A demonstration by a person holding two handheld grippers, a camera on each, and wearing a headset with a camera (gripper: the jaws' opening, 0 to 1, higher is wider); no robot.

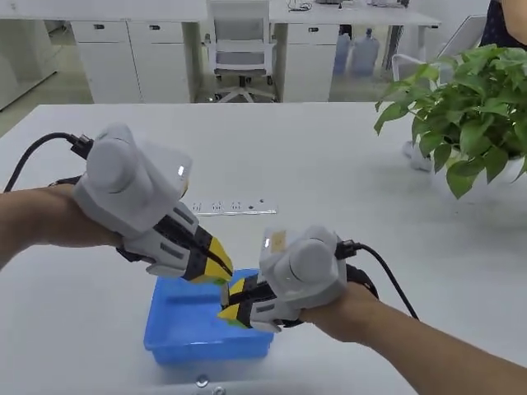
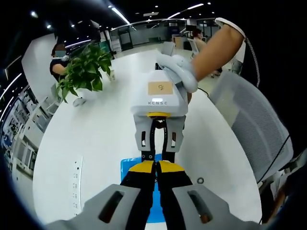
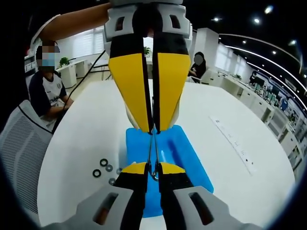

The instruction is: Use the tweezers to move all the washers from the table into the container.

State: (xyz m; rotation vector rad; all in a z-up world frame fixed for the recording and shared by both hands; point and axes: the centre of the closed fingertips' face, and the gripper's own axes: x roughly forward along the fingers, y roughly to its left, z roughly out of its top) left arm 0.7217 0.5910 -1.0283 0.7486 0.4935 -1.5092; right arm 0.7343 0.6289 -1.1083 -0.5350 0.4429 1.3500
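Note:
Thin metal tweezers (image 3: 153,146) run between the two grippers, tip to tip, above the blue container (image 1: 185,333). My left gripper (image 1: 227,272) comes in from the left, its yellow jaws shut on one end of the tweezers. Facing it, my right gripper (image 1: 226,312) has its jaws closed around the other end. In the right gripper view a small ring (image 3: 155,176) shows at the tweezers' end between my right gripper's (image 3: 153,168) jaws; I cannot tell whether it is a washer. Several dark washers (image 3: 104,163) lie on the white table beside the container (image 3: 189,160).
Loose washers (image 1: 202,381) lie at the table's near edge in front of the container. A white power strip (image 1: 235,207) lies mid-table and a potted plant (image 1: 478,115) stands at the right. An office chair (image 1: 240,49) and desks stand behind the table. A person sits nearby.

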